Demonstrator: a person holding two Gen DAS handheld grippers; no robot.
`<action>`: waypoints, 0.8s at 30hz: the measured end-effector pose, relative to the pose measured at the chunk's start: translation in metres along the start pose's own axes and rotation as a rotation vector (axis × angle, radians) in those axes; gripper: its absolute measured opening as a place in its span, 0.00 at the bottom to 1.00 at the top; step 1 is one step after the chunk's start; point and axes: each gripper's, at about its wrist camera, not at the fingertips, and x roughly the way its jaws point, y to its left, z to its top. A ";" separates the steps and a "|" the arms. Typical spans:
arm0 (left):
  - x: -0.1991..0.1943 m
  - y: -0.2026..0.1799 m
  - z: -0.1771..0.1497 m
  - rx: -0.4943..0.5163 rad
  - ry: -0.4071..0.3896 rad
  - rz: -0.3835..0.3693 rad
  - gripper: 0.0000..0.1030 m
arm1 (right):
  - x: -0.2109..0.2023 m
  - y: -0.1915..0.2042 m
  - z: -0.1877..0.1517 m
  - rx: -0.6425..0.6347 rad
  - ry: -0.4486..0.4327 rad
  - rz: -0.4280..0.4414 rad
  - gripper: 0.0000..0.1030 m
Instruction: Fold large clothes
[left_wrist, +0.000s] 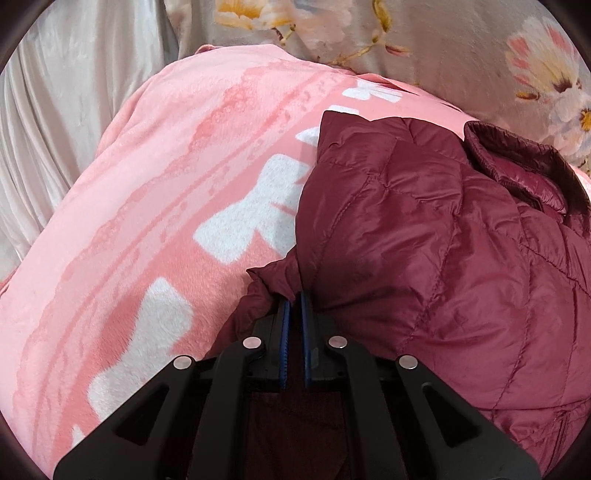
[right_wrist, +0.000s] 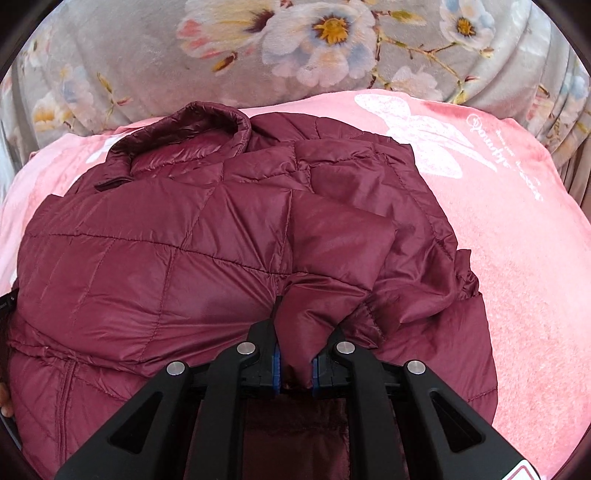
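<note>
Maroon puffer jacket (right_wrist: 177, 266) lies spread on a pink blanket (right_wrist: 517, 258), collar toward a grey floral blanket (right_wrist: 147, 74). Low over its near edge, the left gripper (left_wrist: 295, 306) pinches a cuff-like fold between nearly closed fingers, while the right gripper (right_wrist: 295, 354) clamps a bunched sleeve.
</note>
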 end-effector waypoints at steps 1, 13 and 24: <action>0.000 -0.001 0.000 0.004 -0.001 0.004 0.04 | 0.000 0.001 0.000 -0.004 0.000 -0.004 0.09; -0.003 0.001 0.000 0.016 0.000 -0.004 0.04 | -0.006 -0.007 0.003 0.008 0.024 0.036 0.17; -0.089 -0.024 0.022 0.115 -0.078 -0.163 0.08 | -0.078 0.007 0.011 0.052 -0.088 0.131 0.25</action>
